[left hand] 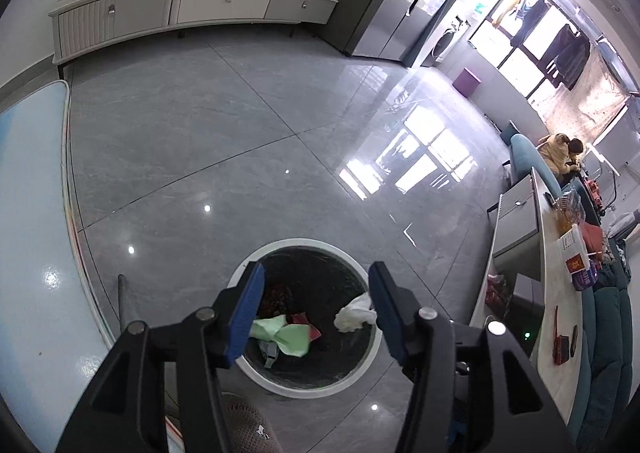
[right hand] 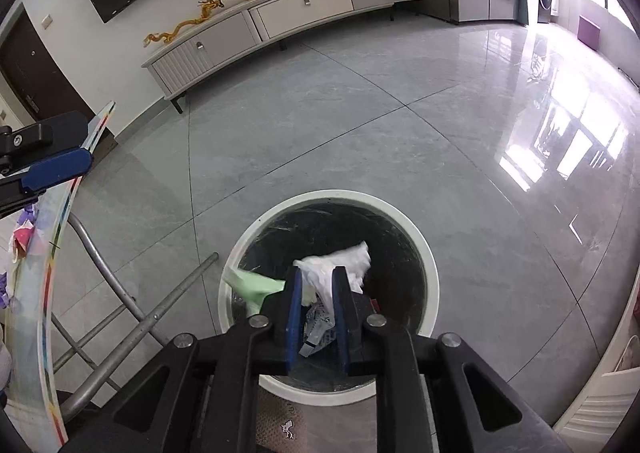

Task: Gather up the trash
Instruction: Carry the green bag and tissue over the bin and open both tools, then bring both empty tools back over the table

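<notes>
Both claws hung over the white-rimmed trash bin (right hand: 424, 261).
Right gripper (right hand: 318, 285) pinched white crumpled tissue (right hand: 344, 259), its length pointing away over the bin; left gripper (left hand: 316, 293) gaped empty above green paper (left hand: 288, 335).

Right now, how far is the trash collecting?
Done: green paper and other scraps lie in the trash bin. The left gripper is open and empty above it. In hand: white crumpled tissue between the right gripper fingers over the bin. Left: colourful scraps on the table edge, possibly trash.
</notes>
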### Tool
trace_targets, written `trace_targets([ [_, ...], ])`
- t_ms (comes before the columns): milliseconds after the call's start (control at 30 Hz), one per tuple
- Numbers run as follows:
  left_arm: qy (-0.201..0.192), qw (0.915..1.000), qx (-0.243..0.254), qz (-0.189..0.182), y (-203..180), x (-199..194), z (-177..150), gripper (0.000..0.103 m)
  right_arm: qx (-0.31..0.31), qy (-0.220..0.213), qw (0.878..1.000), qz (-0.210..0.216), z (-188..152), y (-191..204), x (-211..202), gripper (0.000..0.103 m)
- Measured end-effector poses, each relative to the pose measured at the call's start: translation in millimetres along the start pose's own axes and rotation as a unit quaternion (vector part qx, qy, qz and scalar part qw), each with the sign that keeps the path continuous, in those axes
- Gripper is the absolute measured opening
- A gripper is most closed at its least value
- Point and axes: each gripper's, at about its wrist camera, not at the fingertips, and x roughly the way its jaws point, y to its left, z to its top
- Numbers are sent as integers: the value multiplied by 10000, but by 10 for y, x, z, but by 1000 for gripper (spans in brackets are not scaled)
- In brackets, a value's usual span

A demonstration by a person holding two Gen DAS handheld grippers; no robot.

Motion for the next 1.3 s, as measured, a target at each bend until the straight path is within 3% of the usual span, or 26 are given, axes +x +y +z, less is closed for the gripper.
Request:
trace_targets([
  [333, -355, 9980, 115, 508, 89, -466, -161, 53, 241, -219, 9994, -110, -21, -47, -250, 27],
  [367, -424, 9973, 109, 586, 110, -548, -185, 53, 253, -279, 9992, -116, -21, -38, -313, 35],
  [400, -490, 9966, 95, 658, 155, -644, -231, 54, 268, -353, 9989, -136, -11, -28, -377, 59],
  [433, -540, 9960, 80, 707, 181, -717, -253, 56, 280, -449, 9985, -162, -21, -17, -449, 70],
  [500, -667, 9946, 22, 794, 257, -900, -327, 62, 247, -624, 9976, -171, -23, 31, -603, 70],
  [867, -1152, 9852, -234, 1251, 889, -1871, -900, 62, -328, -1257, 9915, 11, -10, 654, -1254, 70],
  [1300, -1550, 9723, -737, 1584, 1723, -2737, -1648, 61, -1107, -1537, 9807, 487, -55, 1535, -1649, 68],
])
